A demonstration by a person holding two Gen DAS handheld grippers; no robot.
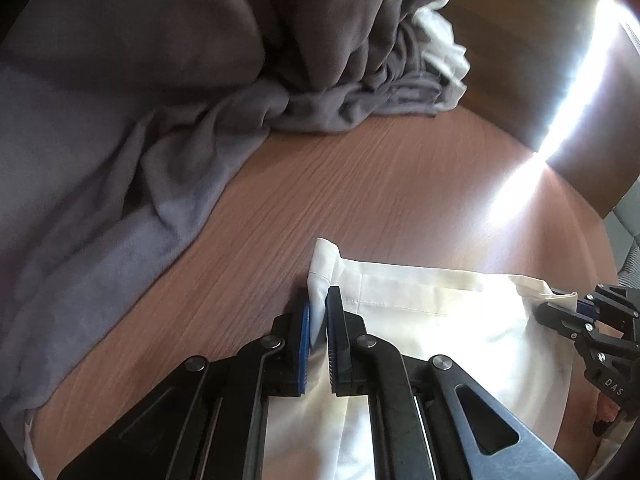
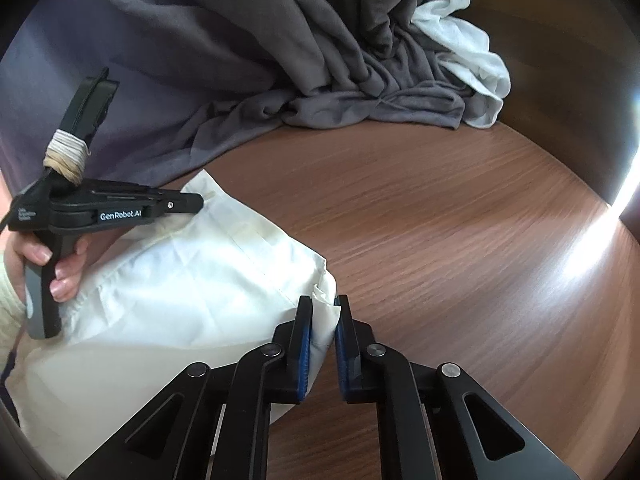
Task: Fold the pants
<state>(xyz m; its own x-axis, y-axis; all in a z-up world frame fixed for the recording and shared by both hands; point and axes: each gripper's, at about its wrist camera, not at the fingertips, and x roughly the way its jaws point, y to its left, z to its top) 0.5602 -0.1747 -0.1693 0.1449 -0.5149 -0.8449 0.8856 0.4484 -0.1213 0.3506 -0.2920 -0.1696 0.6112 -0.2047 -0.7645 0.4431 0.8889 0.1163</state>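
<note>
There are 2 views, each taken from just behind a tool and looking forward along its fingers, low and close over the wooden counter (image 1: 360, 184). The left wrist view sits behind the left tool (image 1: 319, 320), facing the grey cloth heap (image 1: 180, 80) at the far side, with the right tool (image 1: 584, 312) showing at its right edge. The right wrist view sits behind the right tool (image 2: 323, 320), facing the same heap (image 2: 320, 60), with the left tool (image 2: 192, 202) at its left. Both views share the white pants (image 1: 440, 312) (image 2: 180, 280) near the lens, the counter (image 2: 440, 220) and the bright glare at the right.
</note>
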